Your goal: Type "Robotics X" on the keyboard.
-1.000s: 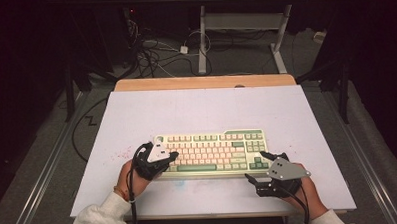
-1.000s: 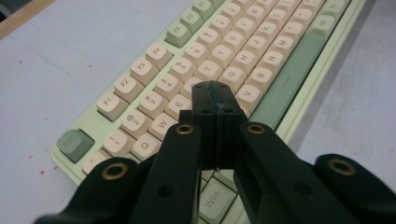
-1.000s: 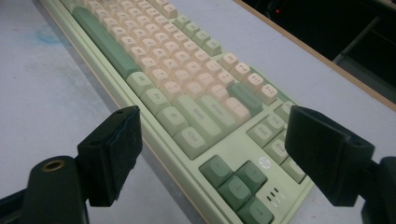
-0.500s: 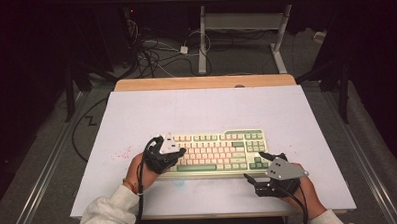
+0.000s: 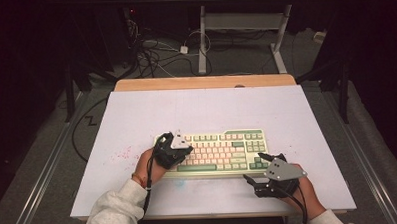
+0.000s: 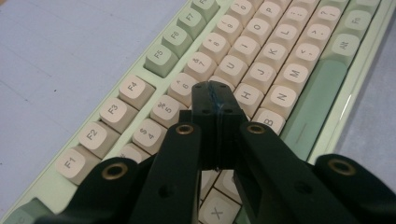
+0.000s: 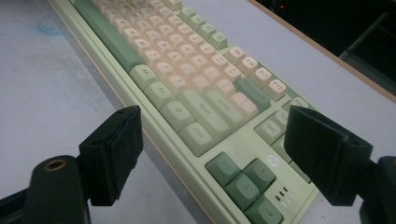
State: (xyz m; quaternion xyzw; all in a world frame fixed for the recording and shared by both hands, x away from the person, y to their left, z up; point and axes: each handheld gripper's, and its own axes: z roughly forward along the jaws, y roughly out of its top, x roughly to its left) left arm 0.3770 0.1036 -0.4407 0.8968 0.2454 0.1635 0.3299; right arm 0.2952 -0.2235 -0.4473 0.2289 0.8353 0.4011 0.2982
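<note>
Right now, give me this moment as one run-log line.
left hand-held gripper: shut, tip over keyboard keys near G/H | right hand-held gripper: open, empty, near keyboard's arrow-key corner | keyboard: flat on table

Your left gripper [image 6: 215, 100] has its jaws pressed together, tips poised over the keyboard [image 6: 261, 70] near the G key [image 6: 223, 84], on the pale table [image 6: 56, 46].
</note>
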